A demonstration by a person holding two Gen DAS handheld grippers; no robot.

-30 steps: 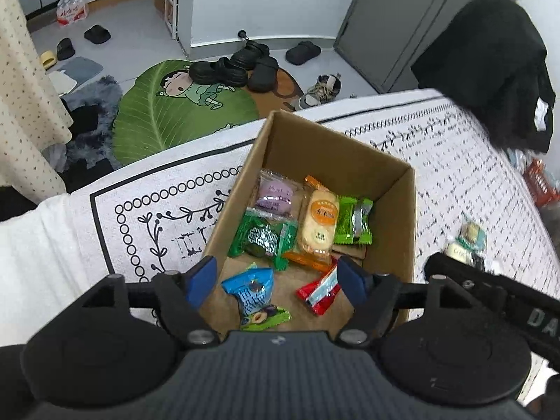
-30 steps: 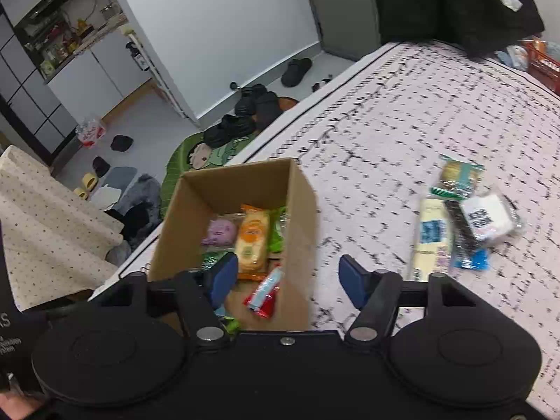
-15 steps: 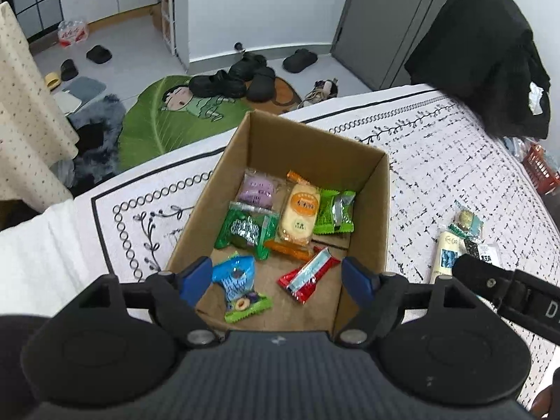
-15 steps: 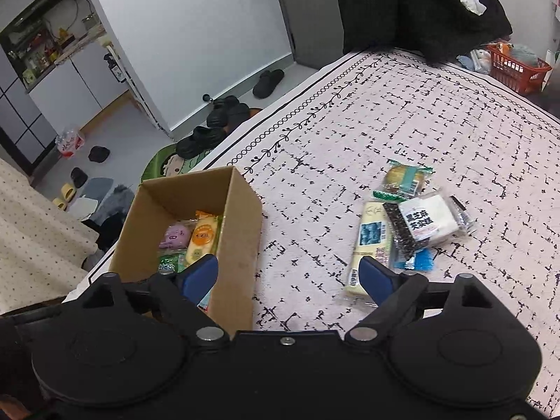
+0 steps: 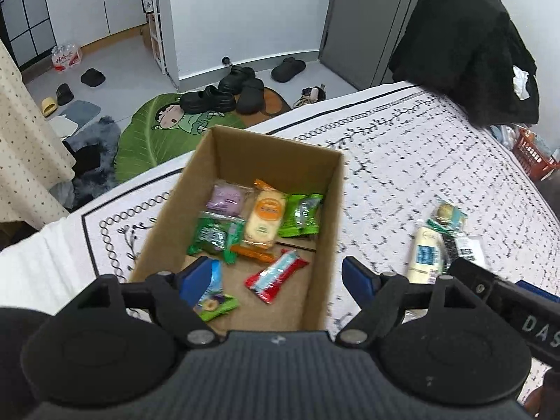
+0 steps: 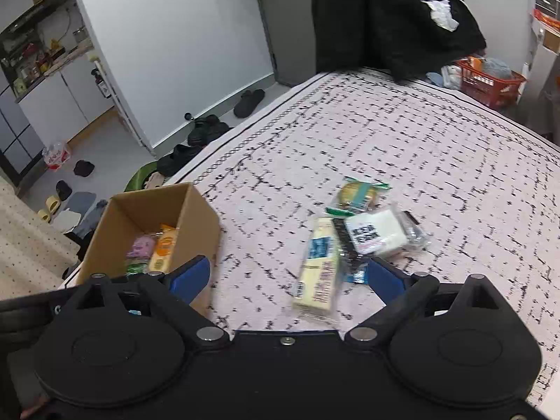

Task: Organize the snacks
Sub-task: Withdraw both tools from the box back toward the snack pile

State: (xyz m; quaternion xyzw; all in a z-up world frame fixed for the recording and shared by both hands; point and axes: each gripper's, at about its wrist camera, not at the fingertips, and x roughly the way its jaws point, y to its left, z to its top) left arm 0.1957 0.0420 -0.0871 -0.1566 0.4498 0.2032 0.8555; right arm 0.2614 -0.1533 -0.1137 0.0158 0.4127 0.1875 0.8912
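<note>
swung right from the box (image 6: 196, 217), the right gripper (image 6: 287, 278) spreads released fingers around the yellow snack pack (image 6: 316, 266).

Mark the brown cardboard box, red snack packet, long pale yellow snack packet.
Brown cardboard box (image 5: 323, 245), left wrist view, right wall.
Red snack packet (image 5: 274, 276), left wrist view, wrapper middle.
Long pale yellow snack packet (image 6: 316, 269), right wrist view, wrapper middle.

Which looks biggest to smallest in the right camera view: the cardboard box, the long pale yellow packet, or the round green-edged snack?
1. cardboard box, clearly the largest.
2. long pale yellow packet.
3. round green-edged snack.
The snack lies farther from the camera than the packet, so the gap between those two may be exaggerated.
</note>
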